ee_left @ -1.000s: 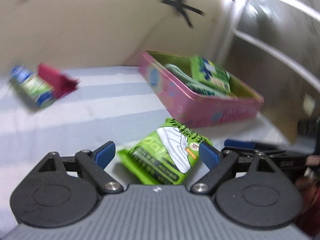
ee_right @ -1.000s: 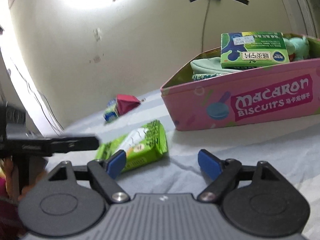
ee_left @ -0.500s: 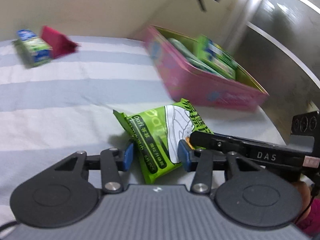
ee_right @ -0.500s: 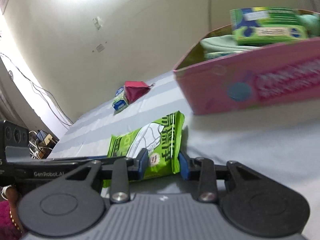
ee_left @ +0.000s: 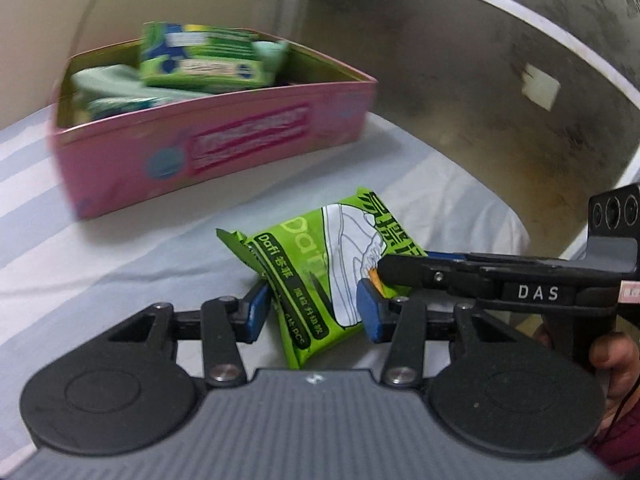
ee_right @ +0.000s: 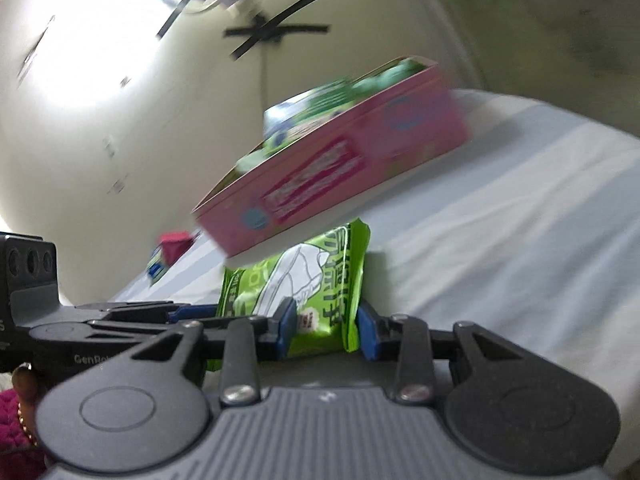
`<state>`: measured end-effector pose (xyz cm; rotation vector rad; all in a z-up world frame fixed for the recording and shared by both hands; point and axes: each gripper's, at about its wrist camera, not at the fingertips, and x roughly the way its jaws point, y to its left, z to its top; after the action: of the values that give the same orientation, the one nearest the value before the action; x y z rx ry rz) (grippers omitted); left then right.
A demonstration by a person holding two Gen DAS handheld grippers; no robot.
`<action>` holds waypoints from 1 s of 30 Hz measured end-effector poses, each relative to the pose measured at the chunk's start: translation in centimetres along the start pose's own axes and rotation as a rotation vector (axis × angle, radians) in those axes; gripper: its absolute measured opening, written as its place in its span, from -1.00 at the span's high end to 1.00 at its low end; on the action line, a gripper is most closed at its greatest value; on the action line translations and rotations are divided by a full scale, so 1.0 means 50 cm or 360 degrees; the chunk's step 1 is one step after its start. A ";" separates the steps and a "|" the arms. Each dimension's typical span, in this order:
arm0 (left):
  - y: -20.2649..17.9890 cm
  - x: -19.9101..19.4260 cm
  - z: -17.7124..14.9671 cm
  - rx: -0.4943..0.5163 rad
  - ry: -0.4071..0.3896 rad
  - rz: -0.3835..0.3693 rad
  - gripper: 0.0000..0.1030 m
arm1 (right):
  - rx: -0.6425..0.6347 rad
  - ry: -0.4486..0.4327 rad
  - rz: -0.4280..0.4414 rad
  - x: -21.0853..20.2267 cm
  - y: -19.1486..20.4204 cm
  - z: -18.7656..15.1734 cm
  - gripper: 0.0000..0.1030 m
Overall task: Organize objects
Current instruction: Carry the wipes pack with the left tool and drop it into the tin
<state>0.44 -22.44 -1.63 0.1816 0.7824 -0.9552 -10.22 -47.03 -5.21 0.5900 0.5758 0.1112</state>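
Observation:
A bright green shoe-wipe packet (ee_left: 320, 268) with a white sneaker print is held off the striped sheet. My left gripper (ee_left: 312, 312) is shut on its near end. My right gripper (ee_right: 326, 332) is shut on its other end and shows in the left wrist view (ee_left: 460, 276), coming in from the right. The packet also shows in the right wrist view (ee_right: 304, 292). Behind it stands an open pink biscuit tin (ee_left: 208, 148), also seen in the right wrist view (ee_right: 332, 176), holding a green box (ee_left: 204, 60) and pale green cloth.
A grey striped sheet (ee_left: 100, 264) covers the surface. A grey metal-framed panel (ee_left: 480, 80) rises at the right. A small red pouch (ee_right: 174, 242) and a blue-green carton (ee_right: 154, 268) lie far off by the cream wall.
Both grippers closed on the green packet from opposite ends and have lifted it. Both views have swung toward the pink tin.

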 end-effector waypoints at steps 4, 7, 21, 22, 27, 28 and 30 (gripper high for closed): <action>-0.041 0.024 0.010 0.0058 0.0002 -0.0007 0.04 | 0.0048 -0.0044 -0.0024 -0.022 -0.033 -0.003 0.38; -0.055 0.035 0.016 0.0078 -0.0004 0.0006 0.04 | 0.0064 -0.0060 -0.0027 -0.032 -0.042 -0.003 0.38; -0.067 0.034 0.010 0.0093 -0.0011 0.0043 -0.05 | 0.0052 -0.0076 -0.0032 -0.038 -0.043 -0.008 0.32; -0.067 0.034 0.009 0.0089 -0.0009 0.0040 -0.05 | 0.0046 -0.0077 -0.0038 -0.038 -0.041 -0.009 0.31; -0.063 0.037 0.007 0.0062 0.0003 0.0025 -0.11 | -0.0009 -0.0068 -0.0057 -0.037 -0.033 -0.012 0.27; -0.063 0.038 0.006 0.0058 0.0007 0.0022 -0.17 | -0.0023 -0.0067 -0.0060 -0.037 -0.031 -0.013 0.25; -0.067 0.042 0.002 0.0073 0.0011 0.0025 -0.25 | -0.0044 -0.0062 -0.0066 -0.039 -0.026 -0.015 0.23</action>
<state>-1.47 -25.85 -2.34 0.2304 0.7649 -0.9587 -12.35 -48.25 -5.51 0.5519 0.5477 0.0687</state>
